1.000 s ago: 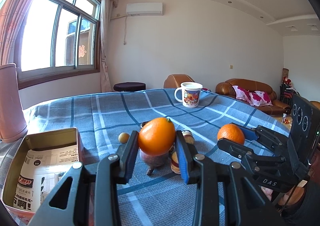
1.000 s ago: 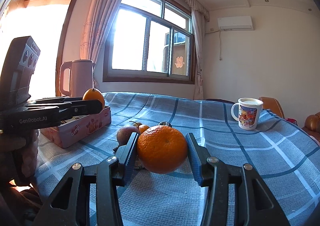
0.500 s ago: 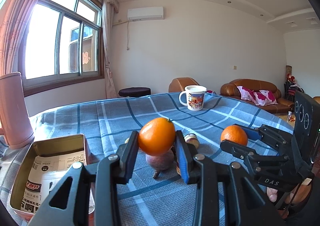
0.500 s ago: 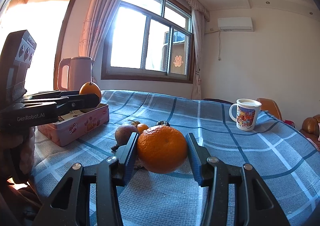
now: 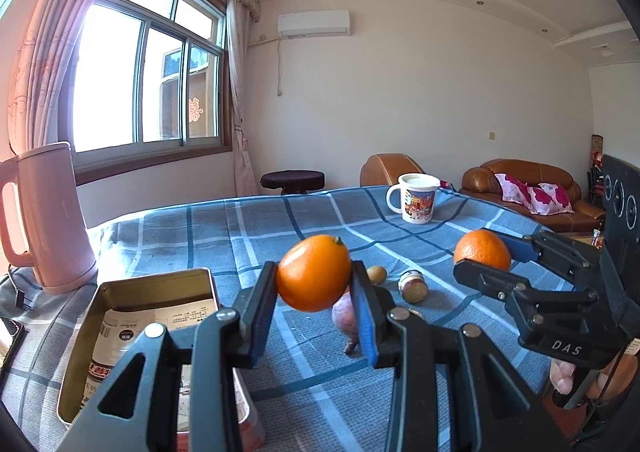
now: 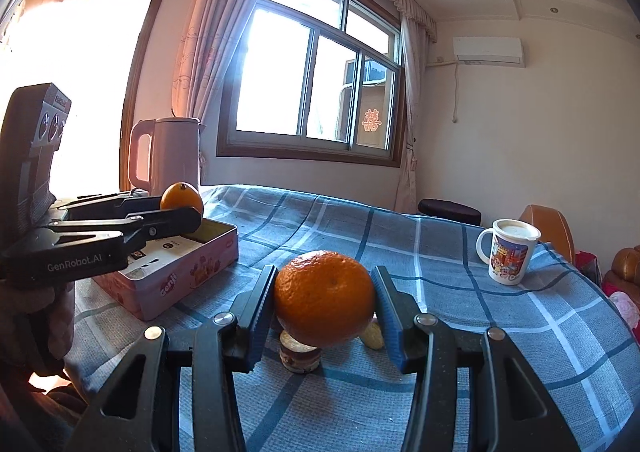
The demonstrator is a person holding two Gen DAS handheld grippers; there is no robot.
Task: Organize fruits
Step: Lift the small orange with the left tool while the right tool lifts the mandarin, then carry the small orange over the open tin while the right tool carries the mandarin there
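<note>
My left gripper [image 5: 314, 281] is shut on a smooth orange [image 5: 308, 266], held in the air just right of an open tin box [image 5: 208, 284] lined with printed paper. In the right wrist view this orange [image 6: 181, 197] hangs over the box's [image 6: 188, 272] far end. My right gripper [image 6: 324, 286] is shut on a dimpled mandarin [image 6: 324, 304], lifted above the blue checked tablecloth [image 6: 440, 244]. On the cloth lie a purple fruit [image 5: 343, 318], a small brown fruit [image 5: 377, 275] and a small round brown-and-white item [image 5: 413, 285].
A pink kettle [image 5: 52, 220] stands behind the box at the left, with a cable beside it. A picture mug [image 5: 418, 198] stands at the far side of the table. A stool and brown sofas stand beyond the table's edge. A person's hand [image 5: 564, 380] holds the right gripper.
My left gripper has swung left with its orange, so the box and kettle now show more fully. My right gripper has risen with the mandarin, which now covers the loose fruits.
</note>
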